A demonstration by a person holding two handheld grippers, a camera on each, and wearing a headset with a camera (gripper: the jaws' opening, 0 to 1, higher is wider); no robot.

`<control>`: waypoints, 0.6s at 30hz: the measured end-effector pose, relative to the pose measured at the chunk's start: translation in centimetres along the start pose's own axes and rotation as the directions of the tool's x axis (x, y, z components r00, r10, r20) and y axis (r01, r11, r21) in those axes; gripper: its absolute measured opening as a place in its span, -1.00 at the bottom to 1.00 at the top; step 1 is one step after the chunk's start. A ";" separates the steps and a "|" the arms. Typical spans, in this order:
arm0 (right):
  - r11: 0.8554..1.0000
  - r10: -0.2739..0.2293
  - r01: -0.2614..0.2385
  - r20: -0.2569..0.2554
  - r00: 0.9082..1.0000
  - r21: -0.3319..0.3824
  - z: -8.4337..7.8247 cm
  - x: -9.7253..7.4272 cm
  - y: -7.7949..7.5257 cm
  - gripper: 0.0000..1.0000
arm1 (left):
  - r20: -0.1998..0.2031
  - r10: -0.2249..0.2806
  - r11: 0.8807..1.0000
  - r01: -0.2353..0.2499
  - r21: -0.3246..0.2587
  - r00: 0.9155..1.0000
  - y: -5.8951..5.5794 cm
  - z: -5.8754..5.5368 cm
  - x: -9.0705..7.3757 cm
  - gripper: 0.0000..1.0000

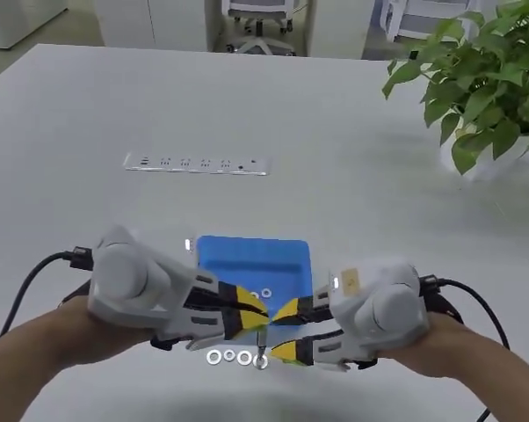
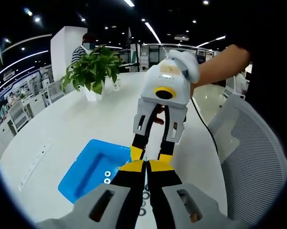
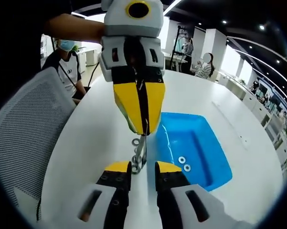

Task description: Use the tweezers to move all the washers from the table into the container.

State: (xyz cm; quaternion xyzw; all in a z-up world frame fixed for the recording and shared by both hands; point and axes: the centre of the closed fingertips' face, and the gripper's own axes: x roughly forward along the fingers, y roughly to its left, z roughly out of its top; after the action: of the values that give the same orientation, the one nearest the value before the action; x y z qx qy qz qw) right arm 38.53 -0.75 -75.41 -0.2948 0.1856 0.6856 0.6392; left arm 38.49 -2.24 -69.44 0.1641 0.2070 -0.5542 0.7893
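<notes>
Jaws of the left gripper (image 2: 146, 166) are pressed tight on the tweezers (image 3: 141, 148), just beside the blue container (image 3: 215, 157), which holds two washers (image 3: 181, 160). The tweezers' long axis runs toward the facing right gripper (image 3: 143, 168), tips slanting down, seemingly touching the end washer of a row of four (image 1: 229, 356) on the table (image 1: 335, 132). The right gripper's jaws stand narrowly apart, flanking those tips. A power strip (image 1: 197, 164) and a plant (image 1: 484, 88) sit well beyond
</notes>
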 end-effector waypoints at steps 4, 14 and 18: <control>0.999 0.027 -0.028 -0.011 1.000 -0.032 0.1 0.7 0.3 -0.65 | 0.000 -0.001 1.000 0.001 0.000 1.000 0.0 0.1 0.0 -0.90; 0.993 0.071 -0.075 -0.044 0.997 -0.095 -0.2 1.6 0.5 -0.76 | -0.003 -0.006 1.000 0.006 0.005 1.000 -0.1 0.2 -0.1 -0.90; 0.990 0.077 -0.083 -0.053 0.996 -0.111 -0.3 1.7 0.6 -0.78 | -0.004 -0.011 1.000 0.011 0.007 1.000 -0.2 0.2 -0.1 -0.90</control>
State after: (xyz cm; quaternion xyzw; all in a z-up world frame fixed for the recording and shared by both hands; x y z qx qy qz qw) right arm 37.94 0.28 -76.81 -0.3393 0.1735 0.7128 0.5888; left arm 38.33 -2.29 -69.26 0.1670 0.2077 -0.5590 0.7851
